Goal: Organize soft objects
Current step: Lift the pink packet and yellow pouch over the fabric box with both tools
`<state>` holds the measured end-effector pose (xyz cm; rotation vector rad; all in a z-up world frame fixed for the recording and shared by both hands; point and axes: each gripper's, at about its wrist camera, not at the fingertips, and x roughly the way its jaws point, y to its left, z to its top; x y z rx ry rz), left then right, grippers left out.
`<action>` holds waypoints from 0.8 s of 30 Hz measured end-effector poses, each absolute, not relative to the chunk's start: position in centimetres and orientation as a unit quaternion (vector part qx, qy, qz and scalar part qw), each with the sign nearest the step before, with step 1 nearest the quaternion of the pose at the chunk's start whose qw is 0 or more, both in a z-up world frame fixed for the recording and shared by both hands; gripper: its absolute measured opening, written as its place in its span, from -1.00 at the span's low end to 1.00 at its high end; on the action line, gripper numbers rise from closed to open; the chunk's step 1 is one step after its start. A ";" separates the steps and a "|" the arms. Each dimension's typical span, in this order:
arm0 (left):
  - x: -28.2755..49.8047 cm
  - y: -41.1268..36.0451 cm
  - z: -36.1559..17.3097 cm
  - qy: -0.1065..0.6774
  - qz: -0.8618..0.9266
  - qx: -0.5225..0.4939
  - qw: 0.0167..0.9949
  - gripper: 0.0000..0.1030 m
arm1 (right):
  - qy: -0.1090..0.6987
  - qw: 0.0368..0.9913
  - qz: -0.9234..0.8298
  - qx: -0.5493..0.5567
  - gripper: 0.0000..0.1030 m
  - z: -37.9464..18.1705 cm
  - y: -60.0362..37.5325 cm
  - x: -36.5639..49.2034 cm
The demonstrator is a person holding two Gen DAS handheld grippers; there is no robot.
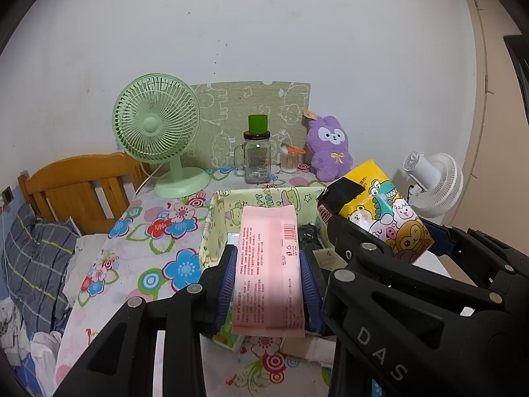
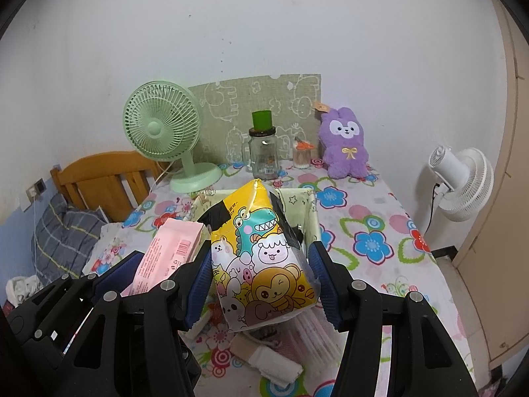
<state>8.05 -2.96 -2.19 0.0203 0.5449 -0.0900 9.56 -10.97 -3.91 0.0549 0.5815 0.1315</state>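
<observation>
Soft packs, two of them, both off the flowered tablecloth (image 1: 155, 231) and above the yellow fabric bin (image 1: 261, 198).

Far left: plaid bedding (image 1: 36, 254) and a wooden headboard (image 1: 82, 185), beside the table edge. Next along, at the back by the wall: green desk fan (image 1: 157, 122). Then a patterned green mat (image 1: 251, 112) leaning on the wall, a glass mug-jar (image 1: 257, 155) with a green cap in front of it, a small tub of cotton swabs (image 1: 291, 160) just beside.

Centre: pink pack (image 1: 267, 271), printed side up with a barcode near its far end, clamped lengthwise by the left gripper (image 1: 268, 264), blue pads (image 1: 229, 281) pressed on both long edges. Far end of pack over the bin's near wall.

Right of that: yellow cartoon-animal pack (image 2: 261, 254), black tape across its top, clenched in the right gripper (image 2: 263, 264), pads (image 2: 325, 284) squeezing both sides so the wrapper bulges. Held tilted, above the bin's right part, just beside the pink pack.

Under the yellow pack, on the cloth: white rolled bundle (image 2: 274, 362) and a clear-wrapped packet (image 2: 314, 330), contents hard to tell.

Further right at the back: purple plush bunny (image 2: 345, 145), upright against the wall. Far right, off the table: white fan (image 2: 463, 182).
</observation>
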 end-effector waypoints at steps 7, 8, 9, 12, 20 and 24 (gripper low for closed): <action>10.0 -3.2 -2.1 0.266 -0.038 0.010 0.963 -0.24 | 0.285 0.956 0.068 0.027 0.19 -3.9 -11.2 11.7; 10.2 -3.2 -2.1 0.266 -0.037 0.010 0.963 -0.24 | 0.284 0.956 0.068 0.027 0.18 -3.9 -11.2 12.1; 10.4 -3.3 -2.1 0.265 -0.036 0.010 0.964 -0.24 | 0.284 0.956 0.068 0.027 0.18 -3.9 -11.2 12.3; 11.2 -3.2 -1.9 0.264 -0.032 0.009 0.964 -0.24 | 0.283 0.956 0.069 0.028 0.18 -3.9 -11.3 13.2; 13.5 -3.4 -1.6 0.262 -0.031 0.015 0.965 -0.24 | 0.280 0.957 0.069 0.027 0.18 -3.7 -11.2 15.7; 14.6 -3.3 -1.7 0.267 -0.035 0.009 0.963 -0.24 | 0.284 0.956 0.065 0.022 0.18 -3.8 -11.2 16.8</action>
